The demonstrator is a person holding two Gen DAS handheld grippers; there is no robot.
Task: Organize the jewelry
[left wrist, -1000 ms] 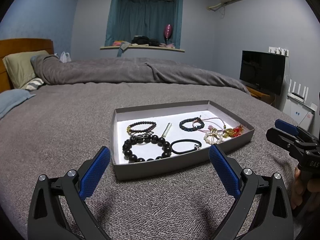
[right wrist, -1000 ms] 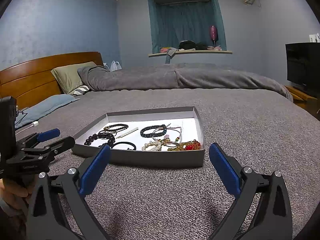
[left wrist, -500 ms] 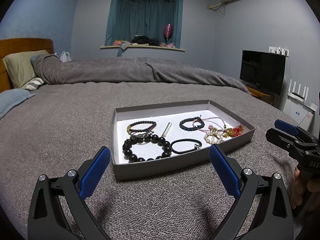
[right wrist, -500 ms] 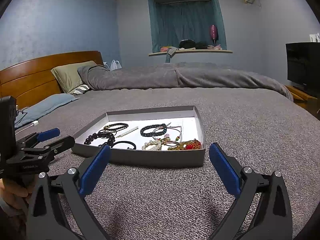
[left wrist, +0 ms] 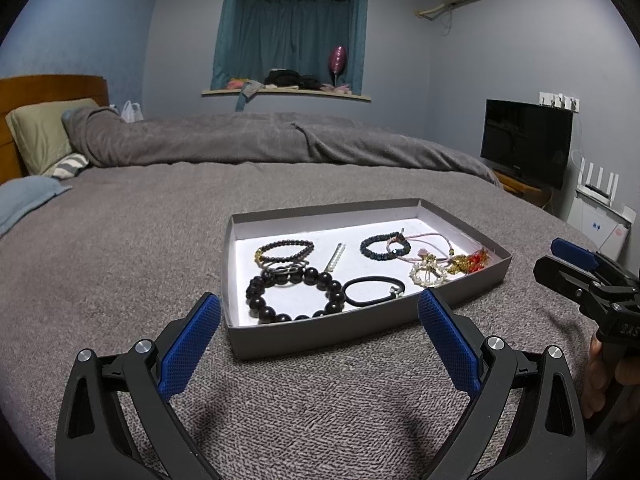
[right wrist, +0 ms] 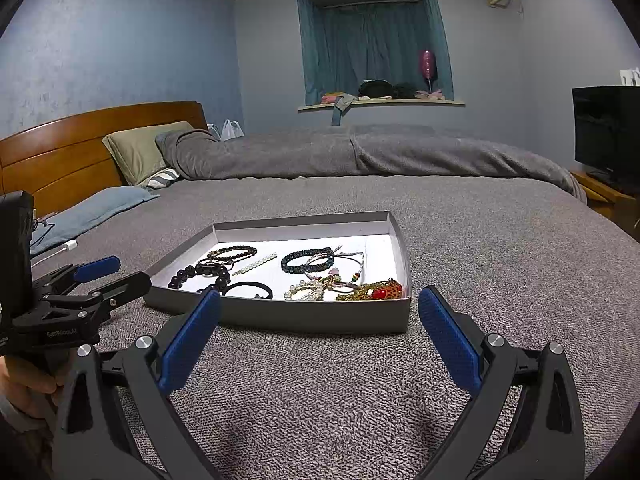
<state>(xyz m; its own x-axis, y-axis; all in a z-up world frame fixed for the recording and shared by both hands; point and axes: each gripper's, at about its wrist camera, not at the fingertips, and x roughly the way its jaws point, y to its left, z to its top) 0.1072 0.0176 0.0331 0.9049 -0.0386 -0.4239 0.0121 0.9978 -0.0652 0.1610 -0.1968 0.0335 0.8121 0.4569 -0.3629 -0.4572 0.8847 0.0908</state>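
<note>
A shallow grey box (left wrist: 320, 342) with a white floor lies on the grey bed cover and also shows in the right wrist view (right wrist: 320, 318). In it lie a large black bead bracelet (left wrist: 294, 294), a black hair tie (left wrist: 374, 289), a small dark bead bracelet (left wrist: 285, 250), a pearl clip (left wrist: 335, 258), a teal bead bracelet (left wrist: 385, 245), pink cords, a pearl piece (left wrist: 429, 274) and a red and gold piece (right wrist: 380, 290). My left gripper (left wrist: 319, 354) is open and empty just short of the box's near wall. My right gripper (right wrist: 319, 350) is open and empty before the box's right corner.
The grey bed cover (left wrist: 120, 260) spreads all around the box. A rolled duvet (left wrist: 260, 140) and pillows (left wrist: 40, 132) lie at the far side by a wooden headboard (right wrist: 80, 148). A TV (left wrist: 526, 142) and routers stand off the bed's right edge.
</note>
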